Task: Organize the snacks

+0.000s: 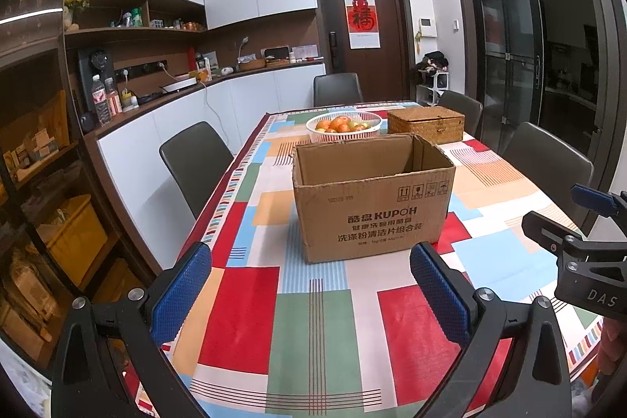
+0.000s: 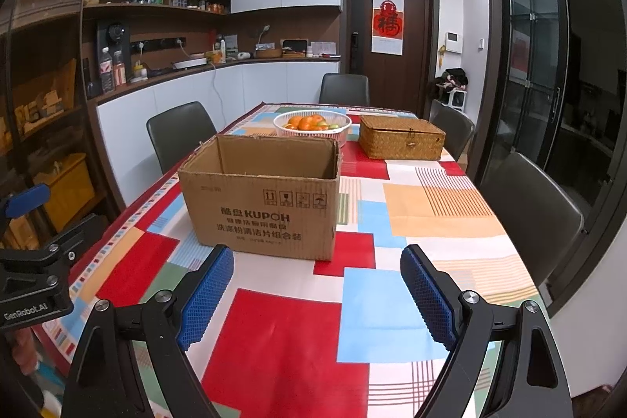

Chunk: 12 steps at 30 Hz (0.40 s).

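Short of the cardboard box (image 1: 372,198), left gripper (image 1: 309,288) and right gripper (image 2: 317,292) hover wide open, empty; no snacks visible, locate them first.

Open cardboard box (image 1: 372,198) on patchwork tablecloth (image 1: 243,304), fruit basket (image 1: 343,125) and wicker box (image 1: 426,124) behind.

place: home dining-kitchen | cues: dining table (image 1: 250,300), chairs (image 2: 180,132), counter cabinets (image 2: 219,85), fruit basket (image 2: 312,124)
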Available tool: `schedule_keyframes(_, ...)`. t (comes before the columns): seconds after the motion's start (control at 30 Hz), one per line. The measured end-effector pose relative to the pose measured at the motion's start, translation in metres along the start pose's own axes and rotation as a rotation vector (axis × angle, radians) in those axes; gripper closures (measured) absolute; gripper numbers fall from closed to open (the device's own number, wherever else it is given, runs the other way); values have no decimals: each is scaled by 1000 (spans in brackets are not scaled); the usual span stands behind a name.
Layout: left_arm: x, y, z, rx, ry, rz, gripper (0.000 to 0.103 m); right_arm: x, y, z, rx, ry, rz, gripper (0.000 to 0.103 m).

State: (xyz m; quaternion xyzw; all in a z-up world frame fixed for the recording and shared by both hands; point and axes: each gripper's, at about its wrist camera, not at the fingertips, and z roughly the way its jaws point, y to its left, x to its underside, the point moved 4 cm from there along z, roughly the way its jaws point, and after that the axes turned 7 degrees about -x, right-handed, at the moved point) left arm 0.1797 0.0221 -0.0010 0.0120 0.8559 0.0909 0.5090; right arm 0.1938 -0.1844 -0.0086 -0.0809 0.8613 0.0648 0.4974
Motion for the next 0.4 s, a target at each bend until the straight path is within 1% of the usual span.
schedule_keyframes(0.4, 2, -1, 2, 2, 13, -4, 0, 2, 0, 4, -5, 14, -1, 15)
